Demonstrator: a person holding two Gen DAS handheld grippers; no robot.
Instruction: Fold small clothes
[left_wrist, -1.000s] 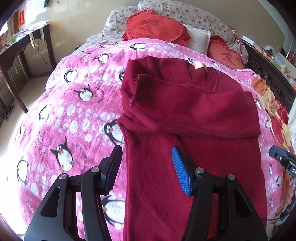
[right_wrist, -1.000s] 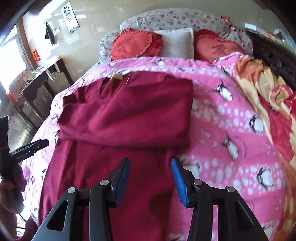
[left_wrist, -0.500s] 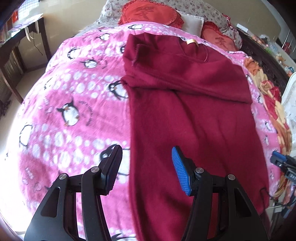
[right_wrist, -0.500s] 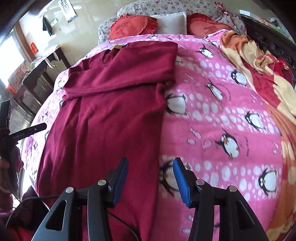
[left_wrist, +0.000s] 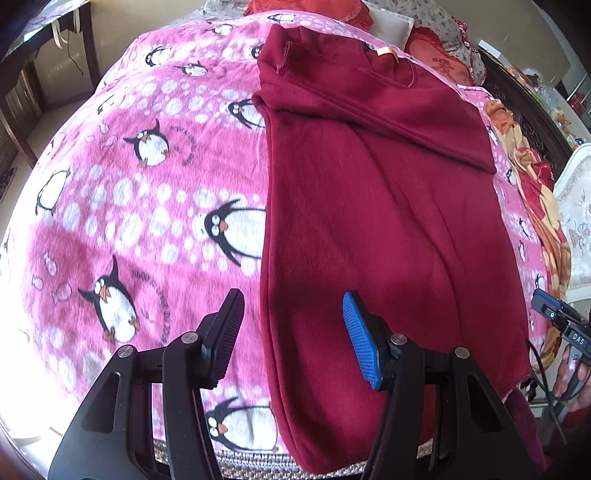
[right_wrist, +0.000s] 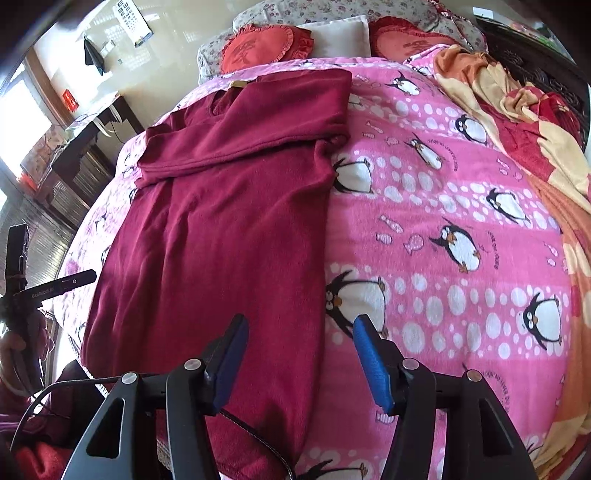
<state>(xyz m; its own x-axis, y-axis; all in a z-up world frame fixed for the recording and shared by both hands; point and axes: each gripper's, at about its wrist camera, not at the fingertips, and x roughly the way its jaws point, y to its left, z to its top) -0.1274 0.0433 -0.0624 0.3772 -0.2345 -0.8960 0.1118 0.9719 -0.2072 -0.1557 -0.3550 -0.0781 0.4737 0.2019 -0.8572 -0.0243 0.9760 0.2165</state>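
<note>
A dark red sweater (left_wrist: 384, 221) lies flat on a pink penguin blanket (left_wrist: 147, 192), its sleeves folded across the chest near the collar. It also shows in the right wrist view (right_wrist: 221, 236). My left gripper (left_wrist: 291, 328) is open and empty, above the sweater's lower left edge near the hem. My right gripper (right_wrist: 299, 350) is open and empty, above the sweater's lower right edge. The hem hangs slightly over the bed's front edge.
Red heart cushions (right_wrist: 258, 46) and a white pillow (right_wrist: 340, 35) lie at the bed's head. An orange and red quilt (right_wrist: 524, 122) is bunched along the right side. A dark desk (right_wrist: 85, 147) stands left of the bed.
Both grippers have drawn back from the sweater's chest toward its hem at the bed's front edge. Both stayed open. The sweater has not moved.
</note>
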